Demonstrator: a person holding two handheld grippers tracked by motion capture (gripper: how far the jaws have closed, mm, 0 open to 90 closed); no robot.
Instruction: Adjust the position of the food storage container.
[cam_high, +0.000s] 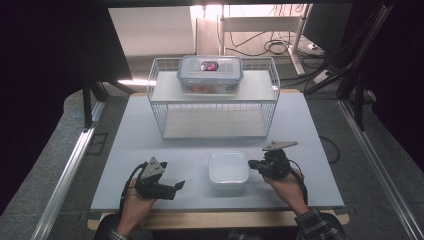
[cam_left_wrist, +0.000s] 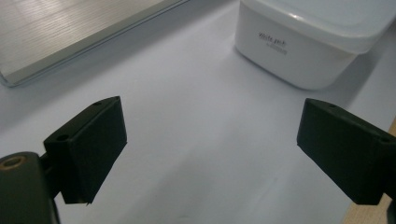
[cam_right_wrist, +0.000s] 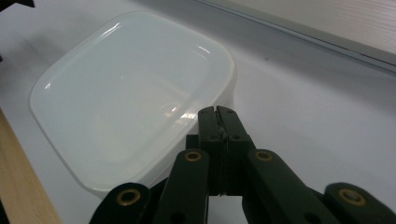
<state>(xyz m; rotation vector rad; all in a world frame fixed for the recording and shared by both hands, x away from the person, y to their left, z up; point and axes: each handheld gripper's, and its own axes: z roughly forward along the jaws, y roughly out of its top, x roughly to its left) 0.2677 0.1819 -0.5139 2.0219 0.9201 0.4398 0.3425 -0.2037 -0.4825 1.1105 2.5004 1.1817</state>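
the right tongs (cam_high: 255, 164), pressed shut on nothing, sit just beside the right edge of the white lidded tub (cam_high: 228, 169) on the worktop (cam_high: 150, 145), nearer than the wide-open left tongs (cam_high: 179, 185), which face it across bare surface.

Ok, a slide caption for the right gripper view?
Right gripper, fingers shut and empty, poised over the near rim of a white lidded container on the pale table.

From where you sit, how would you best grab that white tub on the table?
Probably by its rim: the white tub sits upright, open-topped, with low rounded walls. The left gripper, jaws wide, could slip one jaw inside the near-left wall. The right gripper is shut.
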